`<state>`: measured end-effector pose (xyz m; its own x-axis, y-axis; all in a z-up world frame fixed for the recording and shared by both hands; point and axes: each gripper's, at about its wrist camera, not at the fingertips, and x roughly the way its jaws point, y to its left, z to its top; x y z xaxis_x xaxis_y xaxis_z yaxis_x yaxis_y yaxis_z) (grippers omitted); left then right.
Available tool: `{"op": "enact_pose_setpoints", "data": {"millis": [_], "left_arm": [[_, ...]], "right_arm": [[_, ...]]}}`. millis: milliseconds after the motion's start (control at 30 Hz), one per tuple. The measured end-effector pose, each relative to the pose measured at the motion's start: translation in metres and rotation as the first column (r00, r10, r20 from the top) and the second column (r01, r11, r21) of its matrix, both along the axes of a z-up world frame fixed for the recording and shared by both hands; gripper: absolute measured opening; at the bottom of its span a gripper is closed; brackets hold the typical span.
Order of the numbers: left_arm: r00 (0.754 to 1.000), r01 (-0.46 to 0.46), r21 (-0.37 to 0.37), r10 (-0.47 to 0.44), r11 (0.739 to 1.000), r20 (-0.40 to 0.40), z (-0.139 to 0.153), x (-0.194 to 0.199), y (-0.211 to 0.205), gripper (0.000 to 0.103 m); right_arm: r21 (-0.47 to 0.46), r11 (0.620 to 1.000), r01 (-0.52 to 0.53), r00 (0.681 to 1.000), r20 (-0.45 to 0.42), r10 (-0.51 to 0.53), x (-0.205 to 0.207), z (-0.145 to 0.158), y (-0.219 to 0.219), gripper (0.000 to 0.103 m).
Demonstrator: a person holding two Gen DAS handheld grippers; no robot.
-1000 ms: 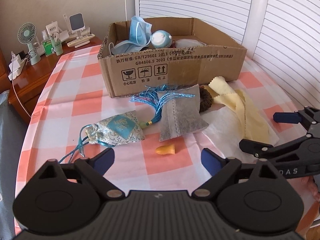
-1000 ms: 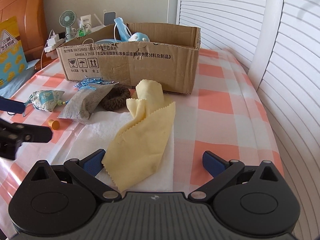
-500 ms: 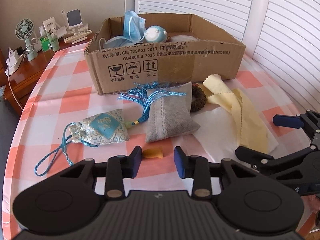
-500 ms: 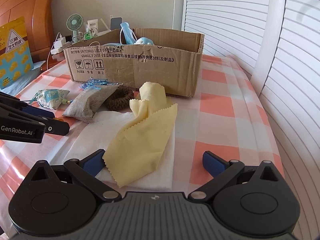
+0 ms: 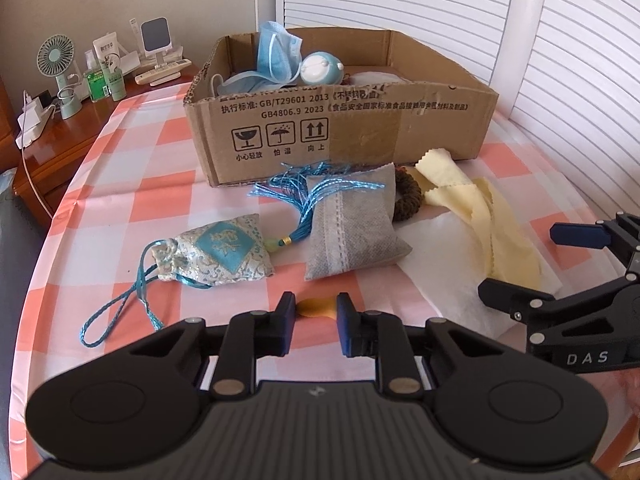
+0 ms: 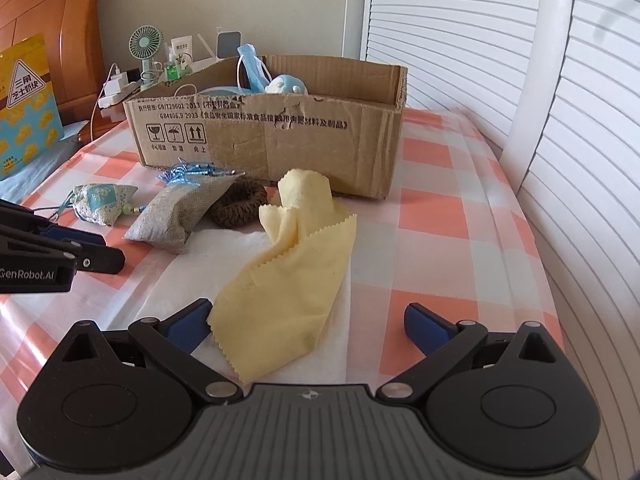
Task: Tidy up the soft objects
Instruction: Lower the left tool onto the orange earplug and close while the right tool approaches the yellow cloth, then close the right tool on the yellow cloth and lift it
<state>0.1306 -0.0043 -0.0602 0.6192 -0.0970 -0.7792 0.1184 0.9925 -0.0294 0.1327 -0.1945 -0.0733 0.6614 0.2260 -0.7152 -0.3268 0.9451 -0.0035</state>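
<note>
My left gripper (image 5: 316,312) is shut on a small orange earplug (image 5: 318,307), low over the checked tablecloth. Beyond it lie a blue-patterned sachet with a cord (image 5: 218,252), a grey pouch (image 5: 352,228) with a blue tassel (image 5: 308,192), a brown hair tie (image 5: 408,196) and a yellow cloth (image 5: 492,224) on a white tissue (image 5: 444,268). My right gripper (image 6: 306,322) is open, its fingers either side of the near end of the yellow cloth (image 6: 292,280). The cardboard box (image 5: 340,128) at the back holds a blue face mask (image 5: 276,56) and a round blue toy (image 5: 322,72).
A wooden side table (image 5: 52,140) at the far left carries a small fan (image 5: 56,56), bottles and a charger. White slatted doors (image 6: 520,60) stand behind and to the right. The table edge curves along the left. The left gripper shows in the right wrist view (image 6: 60,252).
My left gripper has closed from wide open onto the orange earplug. The right gripper has stayed open by the yellow cloth.
</note>
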Motion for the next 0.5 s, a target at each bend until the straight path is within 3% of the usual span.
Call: {"op": "enact_pose_setpoints", "data": {"millis": [67,200,400,500], "left_arm": [[1.000,0.004,0.001,-0.004,1.000,0.001,0.000,0.000,0.000,0.020],[1.000,0.013,-0.004,-0.013,1.000,0.005,0.000,-0.001,0.000,0.020],[1.000,0.023,-0.015,-0.023,1.000,0.009,-0.001,-0.001,0.002,0.020],[1.000,0.026,-0.023,-0.026,0.999,0.009,-0.001,-0.001,0.004,0.020]], "right_arm": [[-0.005,1.000,-0.012,1.000,0.005,0.012,0.002,0.001,0.002,0.099],[-0.032,0.999,-0.032,0.999,0.008,0.032,0.010,0.002,0.009,0.085],[-0.049,0.997,-0.055,0.998,0.026,0.056,0.021,0.006,0.019,0.076],[-0.066,0.996,-0.062,0.998,0.022,0.063,0.027,0.004,0.024,0.067]]}}
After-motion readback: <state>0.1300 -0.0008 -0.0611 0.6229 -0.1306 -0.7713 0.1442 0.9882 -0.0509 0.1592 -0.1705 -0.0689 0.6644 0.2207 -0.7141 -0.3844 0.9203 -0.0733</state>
